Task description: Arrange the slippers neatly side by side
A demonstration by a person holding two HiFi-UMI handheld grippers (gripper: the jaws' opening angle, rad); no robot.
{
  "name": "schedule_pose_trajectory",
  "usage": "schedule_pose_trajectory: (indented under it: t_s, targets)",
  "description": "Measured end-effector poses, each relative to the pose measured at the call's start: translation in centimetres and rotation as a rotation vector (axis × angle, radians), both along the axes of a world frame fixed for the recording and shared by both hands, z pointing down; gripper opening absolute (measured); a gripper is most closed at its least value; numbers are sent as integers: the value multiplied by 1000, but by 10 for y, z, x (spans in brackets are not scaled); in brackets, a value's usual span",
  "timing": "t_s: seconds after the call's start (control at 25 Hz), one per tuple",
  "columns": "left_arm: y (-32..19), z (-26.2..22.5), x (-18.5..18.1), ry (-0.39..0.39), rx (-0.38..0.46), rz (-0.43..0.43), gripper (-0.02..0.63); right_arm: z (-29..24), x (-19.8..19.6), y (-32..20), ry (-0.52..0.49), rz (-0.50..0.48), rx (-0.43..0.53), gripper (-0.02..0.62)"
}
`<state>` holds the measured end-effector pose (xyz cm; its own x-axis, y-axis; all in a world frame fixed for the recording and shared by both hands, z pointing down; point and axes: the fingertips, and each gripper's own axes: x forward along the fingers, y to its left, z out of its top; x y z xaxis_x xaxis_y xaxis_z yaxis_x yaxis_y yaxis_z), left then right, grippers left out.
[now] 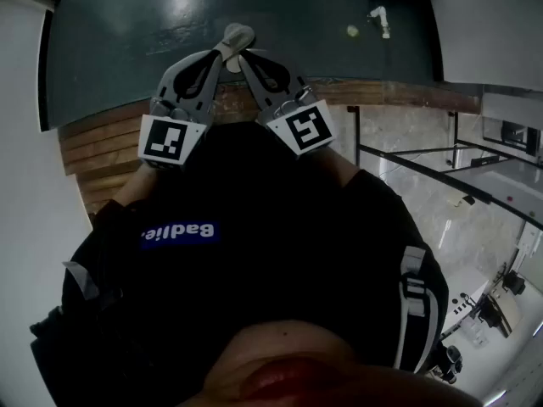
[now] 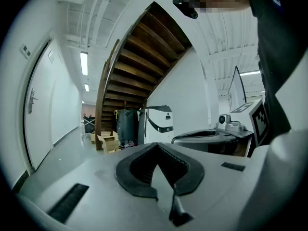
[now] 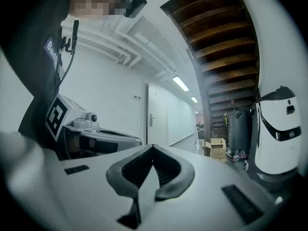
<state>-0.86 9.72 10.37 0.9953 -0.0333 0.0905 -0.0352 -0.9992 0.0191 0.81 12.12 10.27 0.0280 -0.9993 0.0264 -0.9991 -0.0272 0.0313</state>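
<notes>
As both point level, left gripper [image 2: 156, 146] and right gripper [image 3: 153, 147] closed, empty, tips close together.

Blk/wht marker cube [image 1: 173, 140], dk green floor [image 1: 127, 32]

Dim head view; gripper views bright under ceiling strip lights [image 2: 84, 63], edges fisheye-warped.

The blue chest patch [image 1: 180, 232] reads "Badlie".
</notes>
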Motion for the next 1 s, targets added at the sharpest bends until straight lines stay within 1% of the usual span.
schedule_pose_trajectory:
  t_s: [0.56,0.72,0.84,1.0]
  targets:
    - [0,8,0,-16,-17,-15,0,10,1,0,-13,-21,-19,0]
    - [-13,18,-1,-28,-43,-34,0,23,3,-9,-28,-28,-54,0]
    - [-26,26,-3,-35,-65,-59,0,39,7,-17,-61,-35,-86,0]
    - [-38,37,-2,-50,-78,-86,0,56,10,-25,-79,-67,-111,0]
